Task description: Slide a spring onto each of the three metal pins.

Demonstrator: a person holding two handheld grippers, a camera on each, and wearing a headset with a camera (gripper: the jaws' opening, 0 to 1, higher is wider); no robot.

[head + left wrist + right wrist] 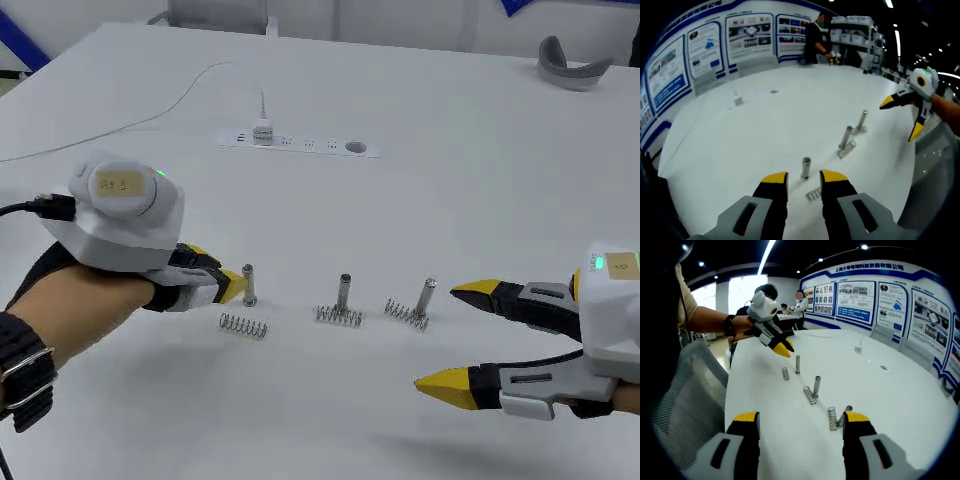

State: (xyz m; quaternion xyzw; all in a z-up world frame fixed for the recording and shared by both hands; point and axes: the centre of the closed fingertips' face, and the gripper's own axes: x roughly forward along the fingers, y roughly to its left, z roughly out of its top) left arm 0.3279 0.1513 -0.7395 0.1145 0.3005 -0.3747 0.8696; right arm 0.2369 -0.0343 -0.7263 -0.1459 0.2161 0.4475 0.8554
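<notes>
Three short metal pins stand in a row on the white table: left pin, middle pin, and right pin, which leans. A spring lies by each: left spring, middle spring, right spring. My left gripper is open, its tips just short of the left pin, with that spring low between the jaws. My right gripper is wide open and empty, right of the leaning pin and its spring.
A white power strip with a plug and cable lies further back on the table. A grey curved object rests at the far right corner. A mesh chair stands beside the table edge. People stand in the background.
</notes>
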